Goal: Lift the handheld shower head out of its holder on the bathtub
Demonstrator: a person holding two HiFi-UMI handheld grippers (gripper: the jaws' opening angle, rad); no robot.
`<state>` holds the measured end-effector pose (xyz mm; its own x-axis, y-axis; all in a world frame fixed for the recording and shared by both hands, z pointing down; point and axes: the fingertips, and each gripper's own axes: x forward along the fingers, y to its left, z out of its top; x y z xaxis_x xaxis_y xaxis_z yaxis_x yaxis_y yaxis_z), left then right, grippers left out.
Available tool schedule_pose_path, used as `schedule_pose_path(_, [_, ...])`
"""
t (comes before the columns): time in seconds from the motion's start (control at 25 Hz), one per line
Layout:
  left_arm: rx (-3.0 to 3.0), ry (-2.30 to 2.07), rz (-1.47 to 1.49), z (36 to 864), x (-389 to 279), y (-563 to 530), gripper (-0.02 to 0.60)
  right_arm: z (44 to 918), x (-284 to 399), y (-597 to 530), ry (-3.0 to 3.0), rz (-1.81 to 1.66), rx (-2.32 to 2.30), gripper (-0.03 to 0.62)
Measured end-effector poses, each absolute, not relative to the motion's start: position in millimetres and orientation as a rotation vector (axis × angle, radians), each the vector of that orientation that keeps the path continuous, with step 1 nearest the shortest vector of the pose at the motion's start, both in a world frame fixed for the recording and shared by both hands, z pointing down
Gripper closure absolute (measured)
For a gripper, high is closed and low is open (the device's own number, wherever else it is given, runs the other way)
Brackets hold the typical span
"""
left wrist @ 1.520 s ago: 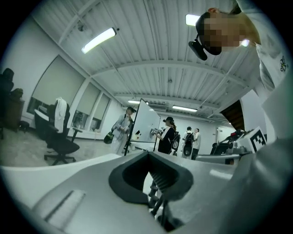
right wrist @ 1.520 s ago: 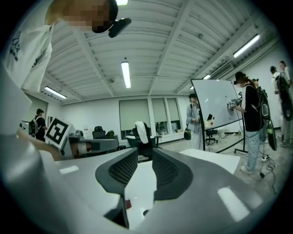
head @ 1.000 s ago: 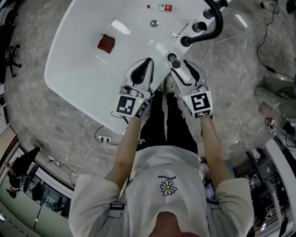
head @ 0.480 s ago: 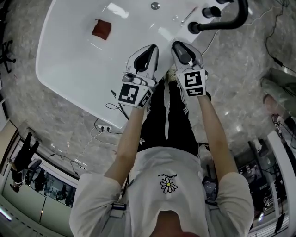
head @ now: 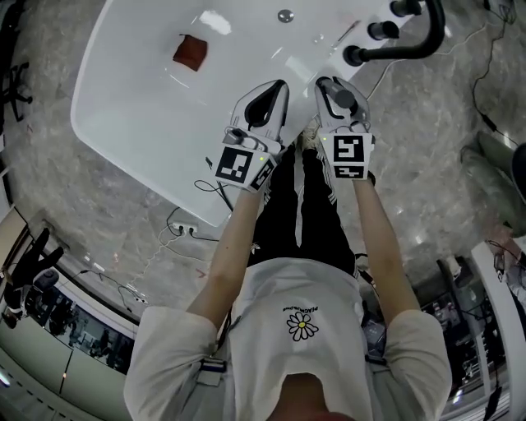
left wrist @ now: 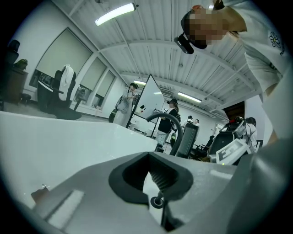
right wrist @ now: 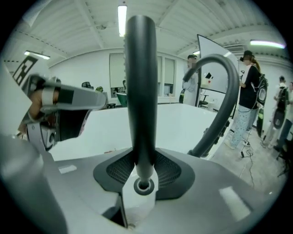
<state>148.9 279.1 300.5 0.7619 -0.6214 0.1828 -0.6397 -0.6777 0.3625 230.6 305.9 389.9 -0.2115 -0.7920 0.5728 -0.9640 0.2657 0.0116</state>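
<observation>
The handheld shower head (right wrist: 141,82) is a dark, round handle standing upright between my right gripper's jaws. My right gripper (right wrist: 142,179) is shut on its lower end. From the head view the same gripper (head: 337,92) hangs over the near right rim of the white bathtub (head: 123,123), with the dark handle top (head: 343,100) showing in its jaws. The holder is hidden beneath it. My left gripper (head: 267,100) hovers just to the left over the rim, shut on nothing, and in its own view (left wrist: 151,176) only the tub shows past its jaws.
A black curved spout (head: 403,48) and dark knobs (head: 379,30) stand on the tub's right rim. A red-brown object (head: 190,52) and the drain (head: 285,15) lie in the tub. Cables and a power strip (head: 185,224) lie on the marble floor. People stand in the background (right wrist: 249,82).
A second ago the dark handle stood just left of my right gripper's tips; now it sits between the shut jaws. The head view has shifted and both grippers sit slightly further right.
</observation>
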Motion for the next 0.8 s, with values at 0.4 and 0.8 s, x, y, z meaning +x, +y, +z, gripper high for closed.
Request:
schedule_pose_path(0.4, [2.6,-1.092,-0.165,151,139,261,0.581,179,249,271,-2.251,0.277,1.832,0.443])
schedule_pose_path(0.8, [2.764,-1.096,-0.342,-15,145,237,0.581,-34,254,262,-2.406,-0.062,2.002,0.442])
